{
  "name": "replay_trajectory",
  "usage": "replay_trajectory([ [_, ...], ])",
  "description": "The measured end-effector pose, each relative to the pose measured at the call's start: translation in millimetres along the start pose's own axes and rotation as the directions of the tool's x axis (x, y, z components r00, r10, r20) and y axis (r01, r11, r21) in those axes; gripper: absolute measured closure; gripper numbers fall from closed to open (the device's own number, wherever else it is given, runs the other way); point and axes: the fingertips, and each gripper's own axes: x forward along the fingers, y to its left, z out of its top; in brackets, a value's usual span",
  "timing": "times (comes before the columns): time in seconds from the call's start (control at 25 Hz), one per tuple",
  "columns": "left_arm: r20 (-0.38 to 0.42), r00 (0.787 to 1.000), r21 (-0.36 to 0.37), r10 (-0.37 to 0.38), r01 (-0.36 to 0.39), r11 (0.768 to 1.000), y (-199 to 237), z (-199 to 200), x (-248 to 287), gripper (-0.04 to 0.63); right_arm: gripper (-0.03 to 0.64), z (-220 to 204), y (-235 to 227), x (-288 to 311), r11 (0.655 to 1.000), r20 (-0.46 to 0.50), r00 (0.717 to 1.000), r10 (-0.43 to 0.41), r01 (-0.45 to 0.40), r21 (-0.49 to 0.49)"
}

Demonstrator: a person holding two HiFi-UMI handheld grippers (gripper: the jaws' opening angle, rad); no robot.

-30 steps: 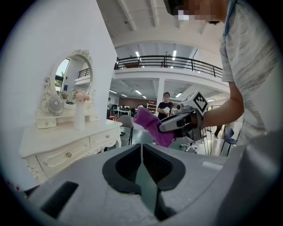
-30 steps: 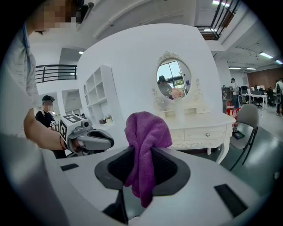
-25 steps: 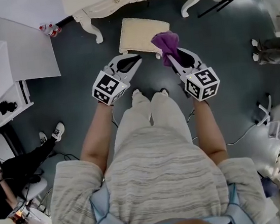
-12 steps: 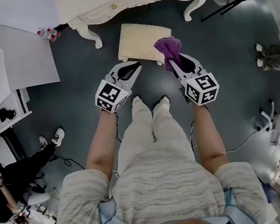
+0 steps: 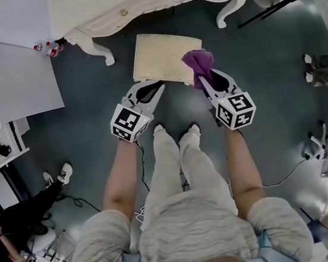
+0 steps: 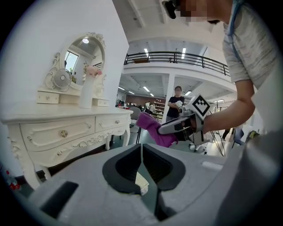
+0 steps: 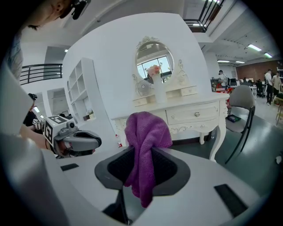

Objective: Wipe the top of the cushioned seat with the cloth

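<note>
Purple cloth (image 5: 198, 62), clamped in right gripper (image 5: 201, 79), hangs over seat (image 5: 158, 53) corner; left gripper (image 5: 158, 89) closed.

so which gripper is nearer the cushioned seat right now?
Right, judging by the head view. The right gripper, shut on the purple cloth, overlaps the near right corner of the cushioned seat. The left gripper, shut and empty, is just short of the seat's near edge.

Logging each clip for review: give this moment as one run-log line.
left gripper: shut, empty | right gripper: shut on purple cloth | cushioned seat: cloth over near-right corner, contact unclear
</note>
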Motion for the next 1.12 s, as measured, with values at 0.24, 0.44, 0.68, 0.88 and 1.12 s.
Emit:
replay_trajectory([
  [0.24,-0.001,1.0,0.0,-0.002,0.002,1.0,20.8,-42.5,28.3,0.569,0.511,-27.6,-27.6,36.5,1.0,0.003,1.0,-0.021,0.021,-0.007],
  [0.44,0.001,1.0,0.016,-0.006,0.006,1.0,38.7,-75.4,52.2,0.569,0.511,-50.9,-48.9,63.3,0.999,0.0,1.0,-0.031,0.031,-0.012],
  [0.68,0.033,0.999,0.049,0.013,-0.014,0.999,67.6,-107.5,82.6,0.569,0.511,-81.9,-72.3,95.7,1.0,0.014,1.0,-0.023,0.023,-0.021],
  [0.88,0.069,0.997,0.087,0.024,-0.03,0.996,89.7,-125.6,106.8,0.569,0.511,-99.6,-92.5,121.9,0.998,0.028,0.999,-0.019,0.02,-0.059],
  [1.12,0.103,0.994,0.143,0.035,-0.05,0.988,114.5,-148.5,131.3,0.569,0.511,-114.4,-115.0,149.7,0.995,0.061,0.998,-0.026,0.032,-0.092],
])
